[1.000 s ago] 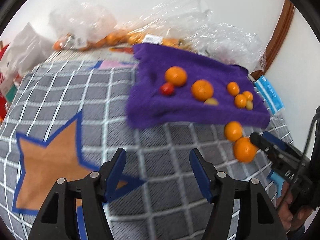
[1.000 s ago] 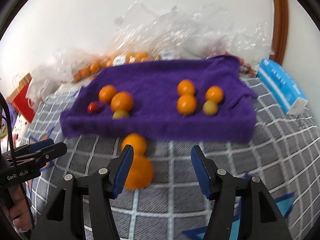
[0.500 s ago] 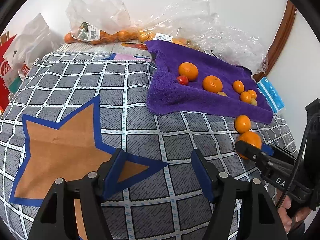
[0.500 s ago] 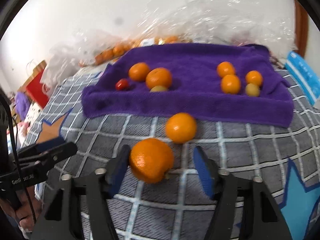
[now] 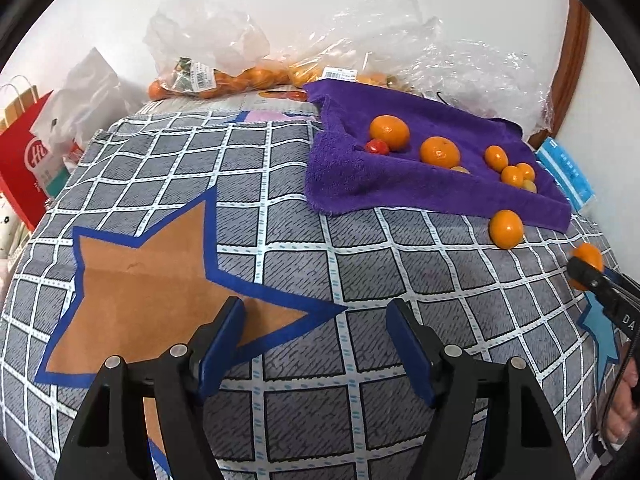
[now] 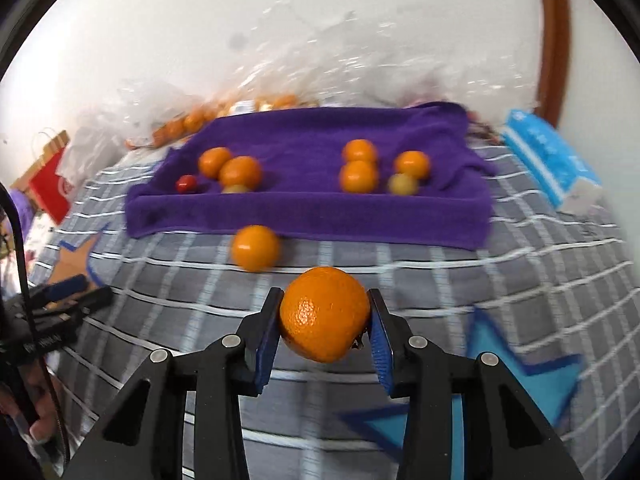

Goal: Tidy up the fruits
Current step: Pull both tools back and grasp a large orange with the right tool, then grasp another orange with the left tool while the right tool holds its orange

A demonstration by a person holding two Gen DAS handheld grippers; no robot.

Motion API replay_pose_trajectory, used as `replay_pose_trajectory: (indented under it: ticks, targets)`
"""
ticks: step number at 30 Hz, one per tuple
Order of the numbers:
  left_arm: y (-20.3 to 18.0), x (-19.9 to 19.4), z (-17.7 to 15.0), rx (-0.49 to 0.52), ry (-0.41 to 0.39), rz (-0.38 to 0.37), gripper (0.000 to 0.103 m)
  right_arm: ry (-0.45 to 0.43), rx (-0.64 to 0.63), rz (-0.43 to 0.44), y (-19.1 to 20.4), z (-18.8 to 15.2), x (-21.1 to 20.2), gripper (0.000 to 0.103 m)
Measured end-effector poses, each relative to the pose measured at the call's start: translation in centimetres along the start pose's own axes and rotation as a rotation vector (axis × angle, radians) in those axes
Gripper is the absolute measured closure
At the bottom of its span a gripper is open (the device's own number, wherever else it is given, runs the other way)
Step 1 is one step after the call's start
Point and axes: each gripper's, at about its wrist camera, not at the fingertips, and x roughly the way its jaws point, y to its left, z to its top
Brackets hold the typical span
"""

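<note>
Behind: checked bedspread, purple towel, white wall.

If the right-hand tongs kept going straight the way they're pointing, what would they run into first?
Probably the loose orange lying on the checked cloth, slightly left of the line. The right tongs already grip an orange; beyond lies the purple towel. Depth is uncertain.

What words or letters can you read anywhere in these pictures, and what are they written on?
"Hi": white letters on the red paper bag; the rest is cut off.
"DA": white letters on the right gripper at the edge of the left view; the rest is cut off.
White price labels on the plastic fruit bags: print too small to read.
Blue packet: print too blurred to read.
</note>
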Motion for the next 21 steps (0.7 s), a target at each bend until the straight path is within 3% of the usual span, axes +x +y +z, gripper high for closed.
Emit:
replay_pose_trajectory:
  ticks: [5, 10, 15, 19, 21]
  targets:
    - [-0.4, 0.1, -0.3, 0.014, 0.016, 0.034, 0.026, 0.008, 0.013, -0.063, -2.6, -0.5, 0.2, 0.062]
    - [-0.9, 0.1, -0.4, 0.026, 0.022, 0.064, 0.025, 0.061, 0.03, -0.047, -3.4, -0.7, 1.7, 0.062]
    - [-1.4, -0.6, -0.9, 0.015, 0.006, 0.023, 0.03, 0.072, 0.002, -0.084, -2.6, -0.6, 2.3, 0.062]
    - [-2.9, -0.6, -0.7, 0.031, 0.016, -0.032, 0.033, 0.023, -0.038, -0.042, -2.2, -0.8, 1.4, 0.062]
    - [-4.3, -0.5, -0.5, 0.05, 0.011, -0.051, 0.033, 0.004, -0.06, -0.065, -2.2, -0.9, 0.9, 0.062]
